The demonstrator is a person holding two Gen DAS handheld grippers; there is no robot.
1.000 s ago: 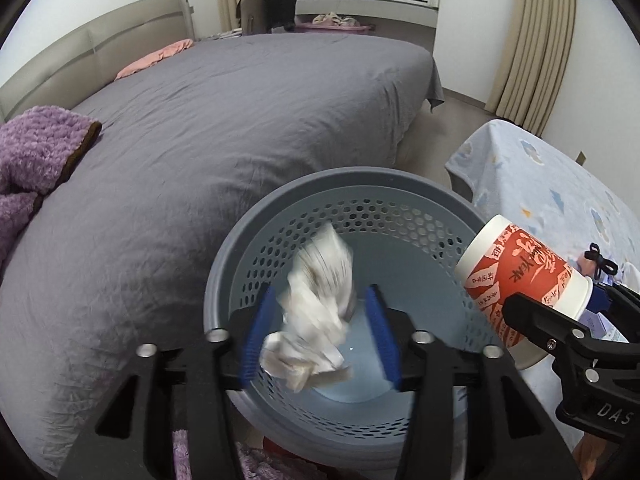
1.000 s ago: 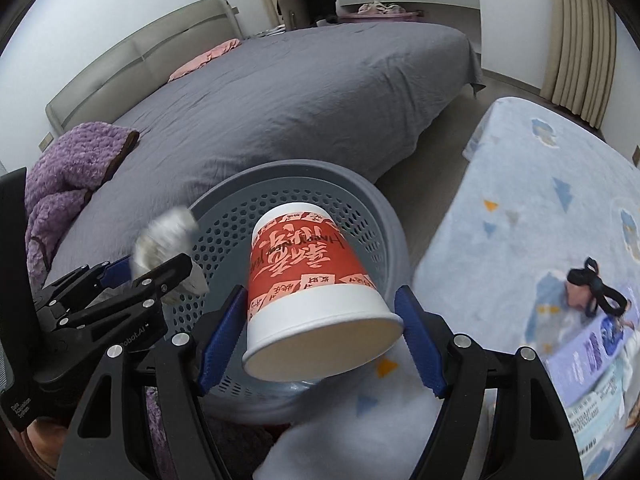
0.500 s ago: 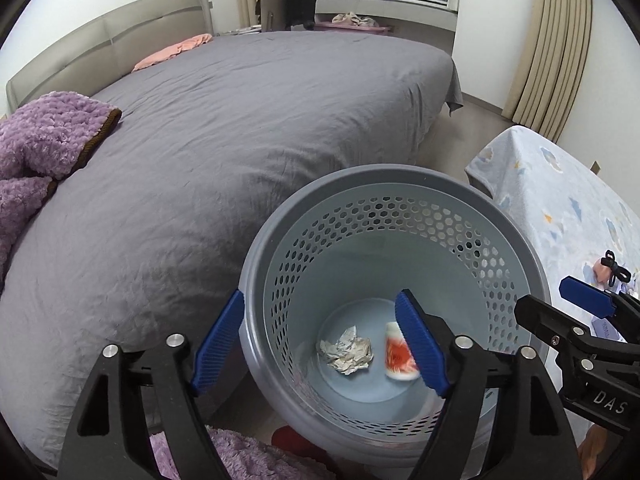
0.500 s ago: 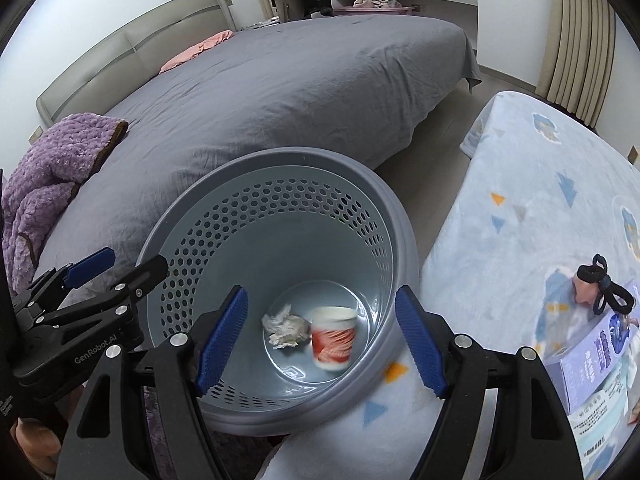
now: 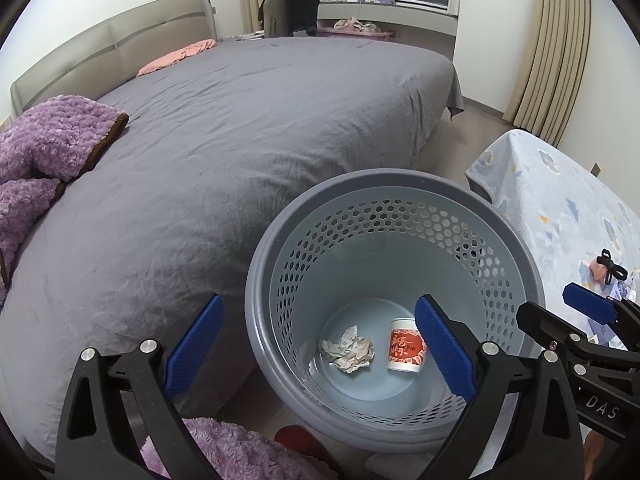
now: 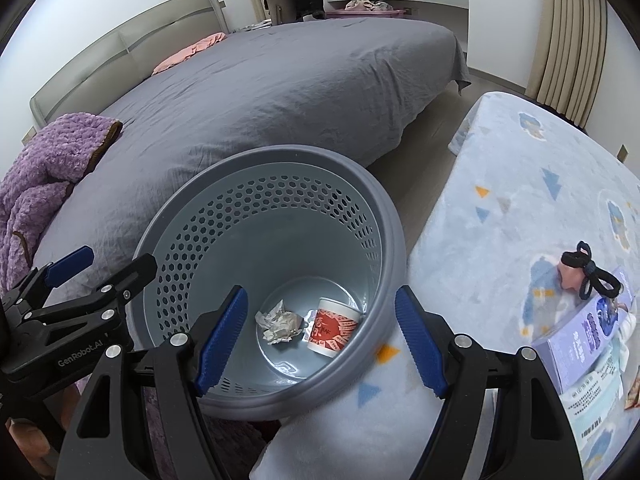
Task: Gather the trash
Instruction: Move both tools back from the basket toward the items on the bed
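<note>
A grey perforated trash basket stands on the floor between the bed and a low table; it also shows in the right wrist view. At its bottom lie a crumpled white paper ball and a red-and-white paper cup on its side. My left gripper is open and empty above the basket's near rim. My right gripper is open and empty above the basket's right side; it also shows at the right edge of the left wrist view.
A bed with a grey cover fills the left and back, with a purple blanket on it. A table under a pale blue cloth stands to the right, holding a black hair tie and a purple box.
Both grippers opened: the paper ball left the left gripper and the cup left the right one, and both fell to the basket's bottom. Both grippers have since risen a little.
</note>
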